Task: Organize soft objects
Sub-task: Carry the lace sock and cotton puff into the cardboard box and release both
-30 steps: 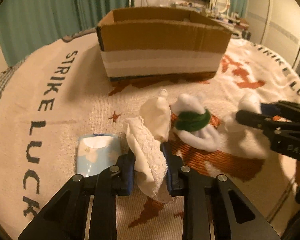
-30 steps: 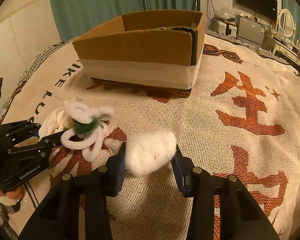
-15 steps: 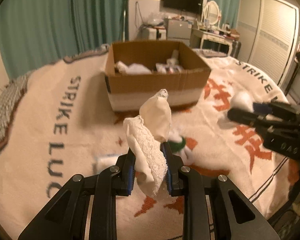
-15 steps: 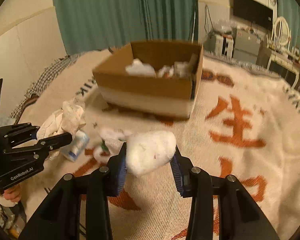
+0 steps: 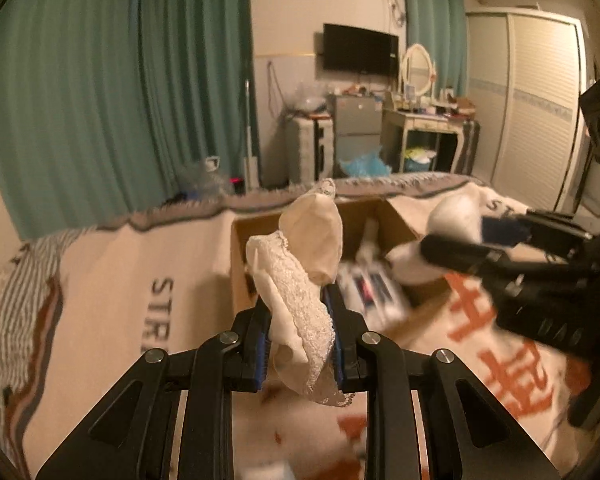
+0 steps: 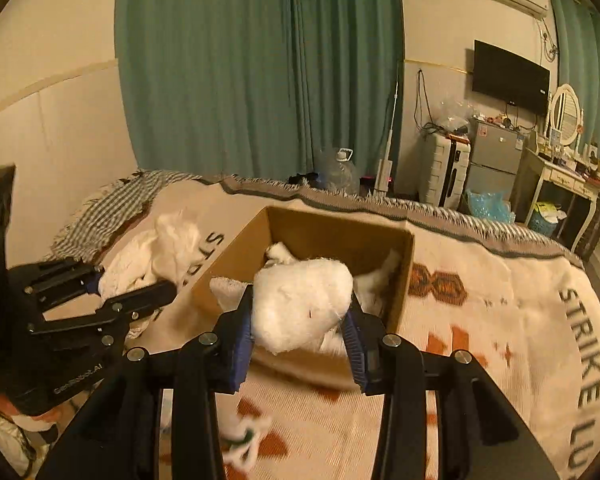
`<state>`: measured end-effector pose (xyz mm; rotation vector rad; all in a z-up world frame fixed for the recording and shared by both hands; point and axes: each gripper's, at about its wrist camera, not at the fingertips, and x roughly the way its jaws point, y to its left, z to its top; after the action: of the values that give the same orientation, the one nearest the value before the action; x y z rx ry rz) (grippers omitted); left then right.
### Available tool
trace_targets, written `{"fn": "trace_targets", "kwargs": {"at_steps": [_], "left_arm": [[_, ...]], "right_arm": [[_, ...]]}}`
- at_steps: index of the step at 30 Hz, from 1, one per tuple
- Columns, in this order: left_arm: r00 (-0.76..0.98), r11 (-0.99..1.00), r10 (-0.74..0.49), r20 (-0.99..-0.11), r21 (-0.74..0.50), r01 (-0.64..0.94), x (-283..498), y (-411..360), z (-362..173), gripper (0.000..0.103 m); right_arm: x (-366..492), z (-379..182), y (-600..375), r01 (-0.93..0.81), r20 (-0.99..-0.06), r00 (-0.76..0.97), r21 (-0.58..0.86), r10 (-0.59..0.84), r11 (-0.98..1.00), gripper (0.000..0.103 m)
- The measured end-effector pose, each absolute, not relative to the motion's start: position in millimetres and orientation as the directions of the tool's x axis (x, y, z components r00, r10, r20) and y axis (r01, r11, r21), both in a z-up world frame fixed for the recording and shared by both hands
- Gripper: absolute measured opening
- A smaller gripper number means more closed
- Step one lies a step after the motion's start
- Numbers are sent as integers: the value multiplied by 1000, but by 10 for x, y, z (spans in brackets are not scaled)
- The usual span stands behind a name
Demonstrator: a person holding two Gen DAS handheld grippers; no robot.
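Since a second ago you have lifted both tools off the blanket and carried them up toward the cardboard box (image 6: 332,240), which now sits below and ahead of them. Your left hand-held gripper (image 5: 298,344) is clamped on a cream lace-trimmed cloth (image 5: 300,280) that stands up between its blue pads and droops below them. Your right hand-held gripper (image 6: 300,336) is closed around a fluffy white wad (image 6: 300,304), held above the near edge of the open box. The box rests on the patterned bed blanket (image 6: 500,312) and already holds white soft items. A white and green pipe-cleaner toy (image 6: 242,440) lies on the blanket below your right tool
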<state>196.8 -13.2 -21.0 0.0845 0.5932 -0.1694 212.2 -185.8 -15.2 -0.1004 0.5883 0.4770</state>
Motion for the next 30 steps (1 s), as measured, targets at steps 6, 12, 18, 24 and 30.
{"fn": "trace_targets", "kwargs": {"at_steps": [6, 12, 18, 24, 30], "left_arm": [[802, 976, -147, -579, 49, 214, 2594, -200, -400, 23], [781, 979, -122, -613, 56, 197, 3011, -219, -695, 23], [746, 981, -105, -658, 57, 188, 3073, -278, -822, 49], [790, 987, -29, -612, 109, 120, 2793, -258, -632, 72], [850, 987, 3, -527, 140, 83, 2302, -156, 4, 72]], "right_arm": [[2825, -289, -1717, -440, -586, 710, 62, 389, 896, 39], [3428, -505, -1596, -423, -621, 695, 53, 362, 904, 40], [3704, -681, -1603, -371, -633, 702, 68, 327, 926, 64], [3551, -557, -1795, -321, -598, 737, 100, 314, 942, 77], [3099, -59, -1978, -303, -559, 780, 59, 283, 951, 77]]}}
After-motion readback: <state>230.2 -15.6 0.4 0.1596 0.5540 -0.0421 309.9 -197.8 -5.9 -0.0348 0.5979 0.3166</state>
